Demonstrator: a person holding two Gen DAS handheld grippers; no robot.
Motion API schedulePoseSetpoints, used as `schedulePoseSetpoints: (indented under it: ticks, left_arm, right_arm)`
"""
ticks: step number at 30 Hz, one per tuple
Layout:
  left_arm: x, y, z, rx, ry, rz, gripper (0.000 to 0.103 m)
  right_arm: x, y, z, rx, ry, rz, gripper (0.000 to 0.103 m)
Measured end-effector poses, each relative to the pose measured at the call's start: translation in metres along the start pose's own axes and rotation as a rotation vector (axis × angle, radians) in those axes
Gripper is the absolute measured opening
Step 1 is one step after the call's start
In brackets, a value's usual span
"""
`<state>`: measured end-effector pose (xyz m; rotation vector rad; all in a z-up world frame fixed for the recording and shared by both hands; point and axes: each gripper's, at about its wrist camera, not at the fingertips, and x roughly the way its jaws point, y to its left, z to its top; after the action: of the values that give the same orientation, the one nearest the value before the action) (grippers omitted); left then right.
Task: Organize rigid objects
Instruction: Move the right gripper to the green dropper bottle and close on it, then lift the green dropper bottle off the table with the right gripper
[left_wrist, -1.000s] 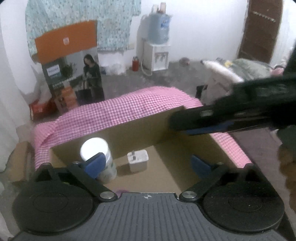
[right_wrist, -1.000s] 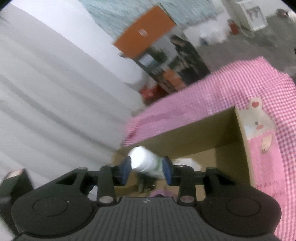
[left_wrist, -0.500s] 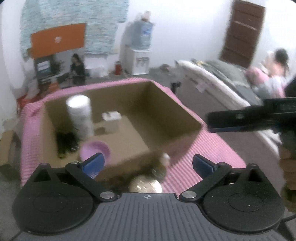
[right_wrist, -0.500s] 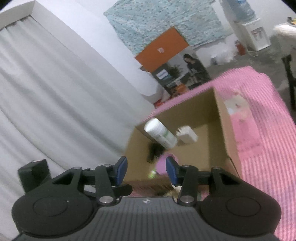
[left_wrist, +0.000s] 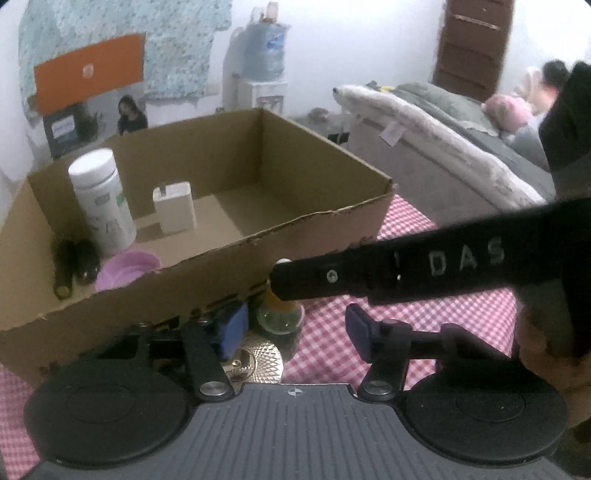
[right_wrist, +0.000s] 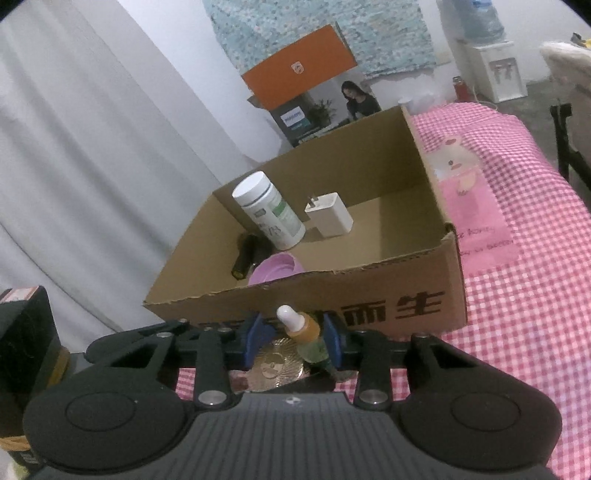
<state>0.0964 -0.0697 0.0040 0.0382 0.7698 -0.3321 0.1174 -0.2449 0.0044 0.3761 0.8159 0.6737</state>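
Right gripper (right_wrist: 291, 338), low centre of its frame, brackets one dropper bottle (right_wrist: 304, 334) with its blue pads close on both sides; contact unclear. Left gripper (left_wrist: 293, 330) stands wide apart, empty. One gold disc (right_wrist: 275, 363) lies below the bottle. Beyond, one cardboard box (right_wrist: 369, 295) holds one white bottle (right_wrist: 267, 210), one charger (right_wrist: 328, 214) and one purple bowl (right_wrist: 275, 267).

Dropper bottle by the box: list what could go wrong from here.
1. The right gripper straddles the dropper bottle, which looks tilted there; closing off-centre could tip it or let it slip.
2. The bottle stands close to the box front wall, so lifting it forward may catch the torn rim.
3. The left gripper, open, points at the same bottle, and the gold disc lies beside it; the grippers may collide or knock the disc.
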Motion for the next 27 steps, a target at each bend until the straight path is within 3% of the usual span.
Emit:
schedulePoseSetpoints:
  ticks: [3, 12, 18, 27]
  left_arm:
    - [0.004, 0.003, -0.002, -0.022, 0.007, -0.015, 0.048]
    - [0.006, -0.001, -0.004, -0.070, 0.011, -0.114, 0.047]
    - [0.002, -0.020, -0.013, -0.019, 0.010, -0.194, 0.047]
    - [0.016, -0.036, -0.013, 0.108, 0.045, -0.095, 0.047]
  right_arm:
    - [0.006, -0.001, -0.001, -0.022, 0.009, -0.008, 0.030]
    - [0.006, -0.006, -0.001, -0.031, 0.025, -0.018, 0.026]
    - [-0.013, -0.016, -0.009, -0.005, 0.038, -0.054, 0.026]
    - [-0.025, -0.020, -0.012, -0.021, 0.043, -0.088, 0.026]
